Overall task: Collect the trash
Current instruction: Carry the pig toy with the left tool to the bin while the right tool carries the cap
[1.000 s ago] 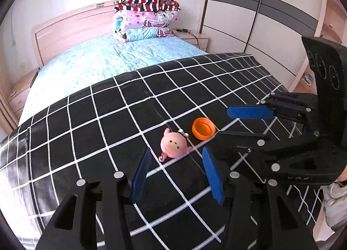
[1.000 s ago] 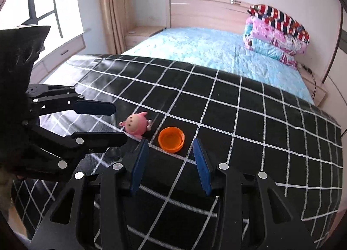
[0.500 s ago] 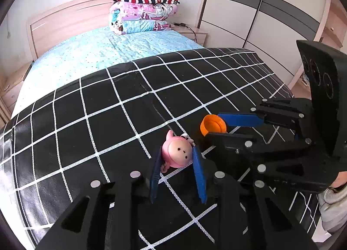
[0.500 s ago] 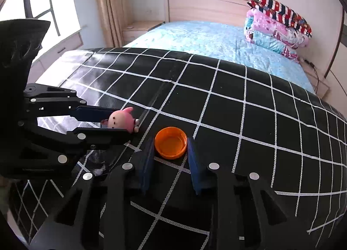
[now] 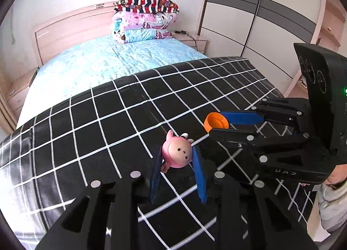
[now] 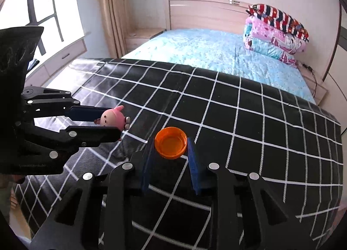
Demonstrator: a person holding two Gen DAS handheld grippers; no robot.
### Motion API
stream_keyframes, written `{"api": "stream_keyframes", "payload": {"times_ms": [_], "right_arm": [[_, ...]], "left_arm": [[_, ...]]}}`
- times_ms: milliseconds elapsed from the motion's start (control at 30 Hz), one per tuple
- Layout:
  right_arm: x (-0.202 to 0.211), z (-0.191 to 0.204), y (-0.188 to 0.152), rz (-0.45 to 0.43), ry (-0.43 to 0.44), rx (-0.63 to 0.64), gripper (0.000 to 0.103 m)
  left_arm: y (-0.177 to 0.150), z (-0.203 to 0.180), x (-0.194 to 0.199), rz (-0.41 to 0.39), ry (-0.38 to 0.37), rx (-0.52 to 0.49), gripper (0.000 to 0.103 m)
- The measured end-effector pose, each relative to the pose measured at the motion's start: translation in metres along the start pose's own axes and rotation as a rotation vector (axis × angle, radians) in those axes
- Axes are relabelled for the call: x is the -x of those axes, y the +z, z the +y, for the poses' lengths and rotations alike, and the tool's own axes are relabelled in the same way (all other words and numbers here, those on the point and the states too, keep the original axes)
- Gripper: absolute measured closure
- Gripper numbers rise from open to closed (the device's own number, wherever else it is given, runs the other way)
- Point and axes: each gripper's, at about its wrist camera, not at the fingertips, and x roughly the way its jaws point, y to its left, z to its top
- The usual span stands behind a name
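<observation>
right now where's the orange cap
The orange cap is clamped between the right gripper fingers, above the black checked blanket. To its left in the right wrist view is the pink toy, held by the left gripper.

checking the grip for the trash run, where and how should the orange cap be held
By its outer side wall, one pad on each side across the round rim, coming in from the near side at a downward slant. The orange cap is shallow and round with its hollow facing up, so opposite walls give flat contact. The right tongs hold it just so.
</observation>
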Motion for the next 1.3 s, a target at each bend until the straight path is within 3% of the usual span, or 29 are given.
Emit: {"api": "stream_keyframes", "payload": {"times_ms": [567,1300], "right_arm": [[0.084,0.036,-0.021,-0.080,-0.014,0.042,0.073],[0.171,0.090,-0.090,-0.144,0.007,0.118,0.073]], "left_arm": [[-0.028,-0.049,0.086,-0.072,0.025,-0.029,0.075],[-0.113,-0.109,0.174,-0.140,0.029,-0.044,0.075]]}}
